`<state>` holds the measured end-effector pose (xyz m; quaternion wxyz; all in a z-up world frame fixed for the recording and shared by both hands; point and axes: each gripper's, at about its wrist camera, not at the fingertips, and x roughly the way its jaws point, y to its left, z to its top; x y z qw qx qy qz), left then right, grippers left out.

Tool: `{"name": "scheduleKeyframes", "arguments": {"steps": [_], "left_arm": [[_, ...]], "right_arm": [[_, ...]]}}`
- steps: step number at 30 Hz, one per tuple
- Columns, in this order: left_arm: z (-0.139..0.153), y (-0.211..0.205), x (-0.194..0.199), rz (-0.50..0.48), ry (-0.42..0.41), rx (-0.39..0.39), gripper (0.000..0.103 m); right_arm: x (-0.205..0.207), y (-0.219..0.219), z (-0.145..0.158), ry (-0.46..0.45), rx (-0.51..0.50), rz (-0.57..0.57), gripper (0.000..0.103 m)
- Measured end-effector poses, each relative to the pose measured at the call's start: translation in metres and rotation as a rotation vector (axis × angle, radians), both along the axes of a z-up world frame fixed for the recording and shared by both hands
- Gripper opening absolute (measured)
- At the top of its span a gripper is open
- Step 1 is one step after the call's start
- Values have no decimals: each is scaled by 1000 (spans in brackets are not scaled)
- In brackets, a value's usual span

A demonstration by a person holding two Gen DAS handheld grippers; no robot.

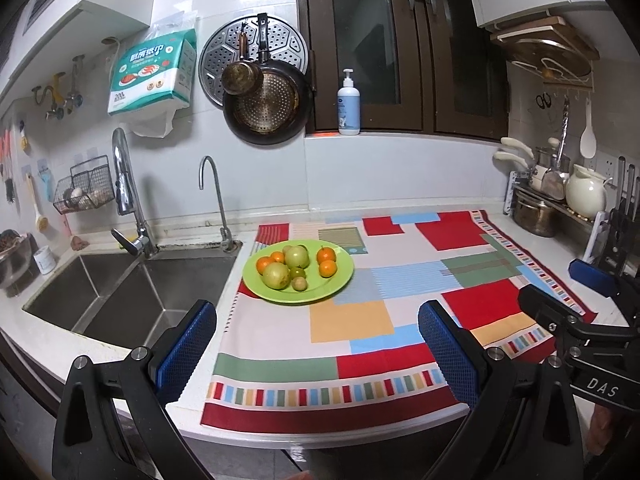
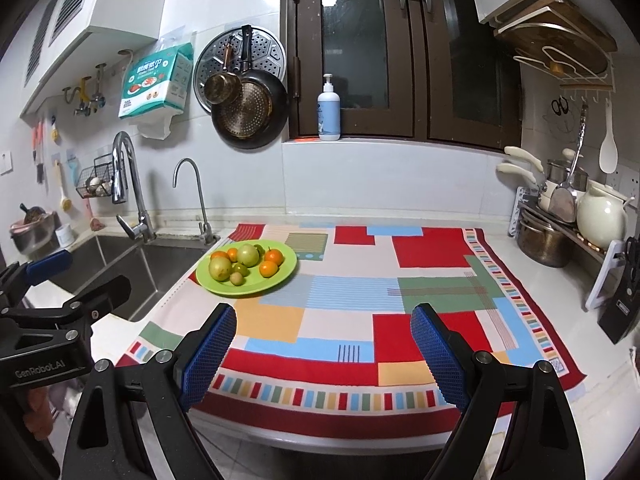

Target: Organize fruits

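A green plate (image 1: 340,276) (image 2: 286,270) sits at the far left of a patchwork cloth (image 1: 360,320) (image 2: 352,304), beside the sink. It holds several fruits: small oranges (image 1: 326,255) (image 2: 274,257), two large pale green fruits (image 1: 276,275) (image 2: 248,255) and small green ones (image 1: 299,284) (image 2: 236,279). My left gripper (image 1: 316,332) is open and empty, above the counter's front edge, well short of the plate. My right gripper (image 2: 322,332) is open and empty over the cloth's front edge. Each gripper shows at the side of the other's view.
A double steel sink (image 1: 120,292) (image 2: 132,272) with two taps lies left of the cloth. Pots, a white jug (image 1: 586,196) (image 2: 600,216) and a knife block (image 2: 624,300) stand along the right. Pans hang on the back wall. A soap bottle (image 1: 349,106) stands on the sill.
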<state>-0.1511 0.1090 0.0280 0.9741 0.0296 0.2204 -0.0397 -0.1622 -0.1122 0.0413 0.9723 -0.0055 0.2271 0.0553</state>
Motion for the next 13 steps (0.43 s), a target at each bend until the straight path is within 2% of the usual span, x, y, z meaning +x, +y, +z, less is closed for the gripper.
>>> {"name": "scheduleKeyframes", "arguments": {"steps": [13], "left_arm": [[0, -5, 1, -4, 3, 4, 103]], "right_arm": [[-2, -4, 0, 6, 4, -7, 90]]}}
